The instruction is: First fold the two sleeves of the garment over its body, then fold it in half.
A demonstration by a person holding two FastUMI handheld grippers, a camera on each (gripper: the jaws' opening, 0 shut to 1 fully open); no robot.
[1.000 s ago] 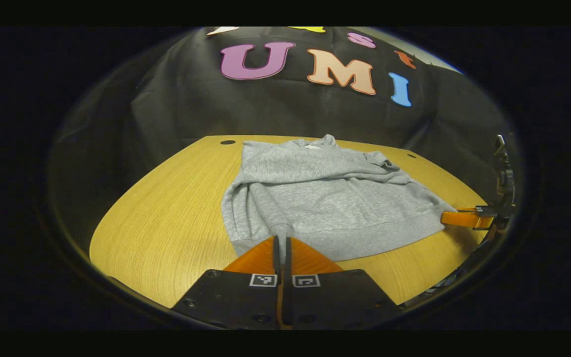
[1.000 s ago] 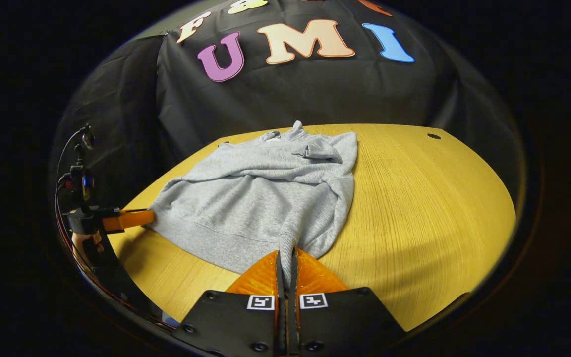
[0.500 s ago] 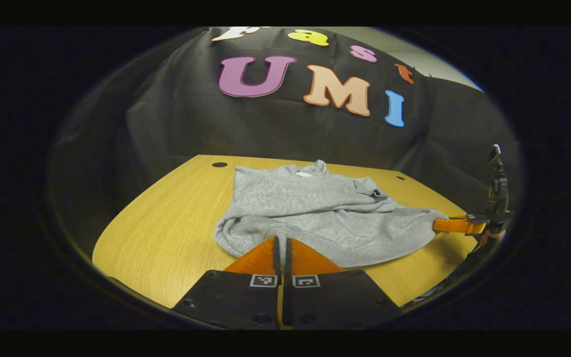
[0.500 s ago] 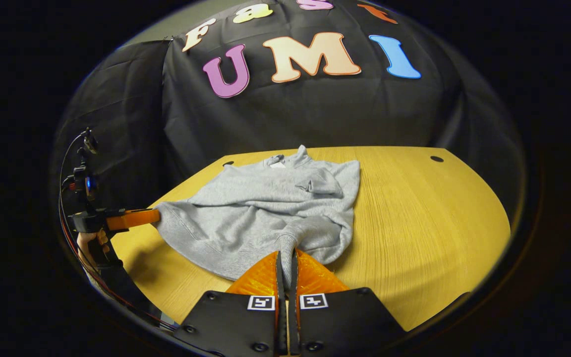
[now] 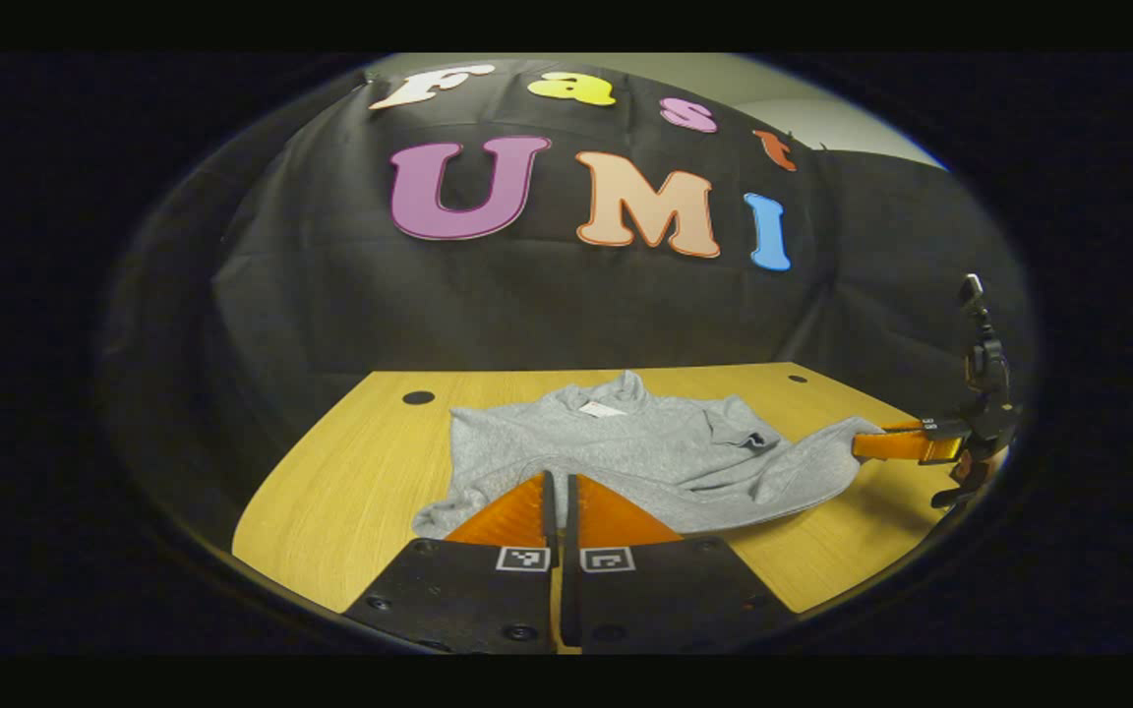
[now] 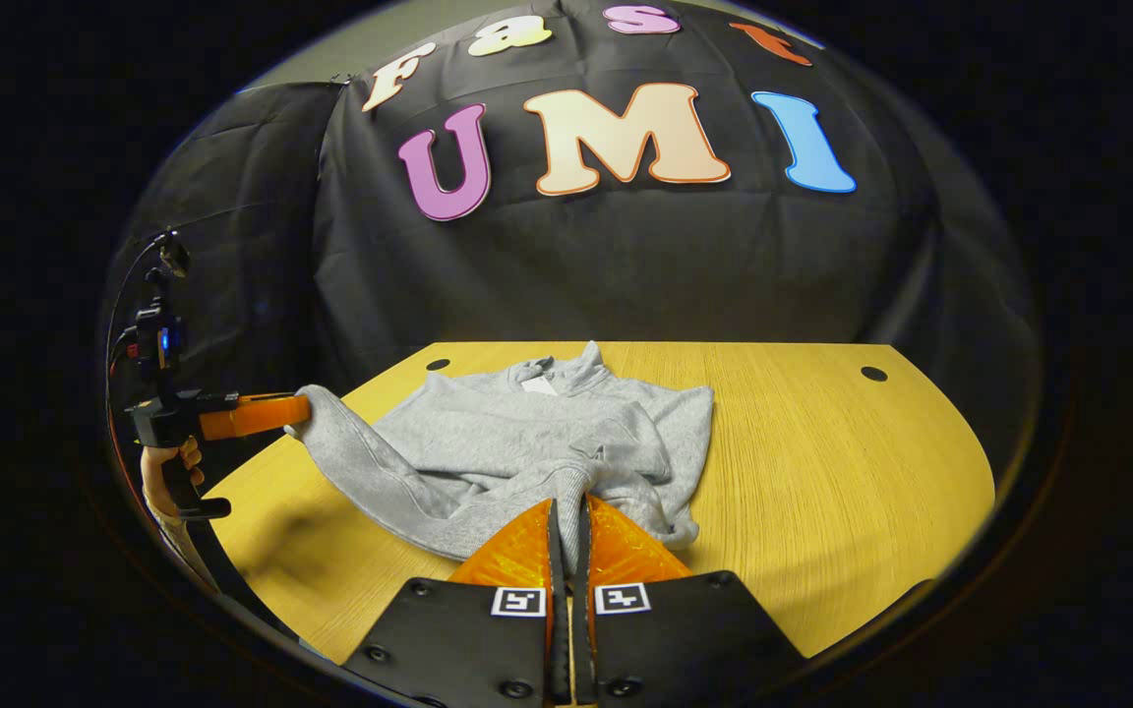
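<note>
You have the grey fleece sweatshirt (image 6: 527,442) by its bottom hem, one corner in each tool, and I judge you are in the fold-in-half step, with the sleeves already lying across the body. The left gripper (image 5: 560,487) has its orange fingers pressed nearly together on the hem, and the right gripper (image 6: 567,516) is pinched the same way on the other corner; grey cloth shows in the narrow slit between its fingers.

Carry both corners at the same height and the same pace toward the collar, which lies near the far edge of the yellow wooden table (image 6: 822,462). Keep the hem taut between your two tools so it does not sag in the middle and drag the sleeves out of place. Lay it down level with the shoulders, then let go of both corners together.

The sweatshirt rests on the middle of the table, collar toward the far edge, its near half raised off the wood. In the right gripper view the left tool holds its corner above the table's left edge, with the hem slung between the two grips.
</note>
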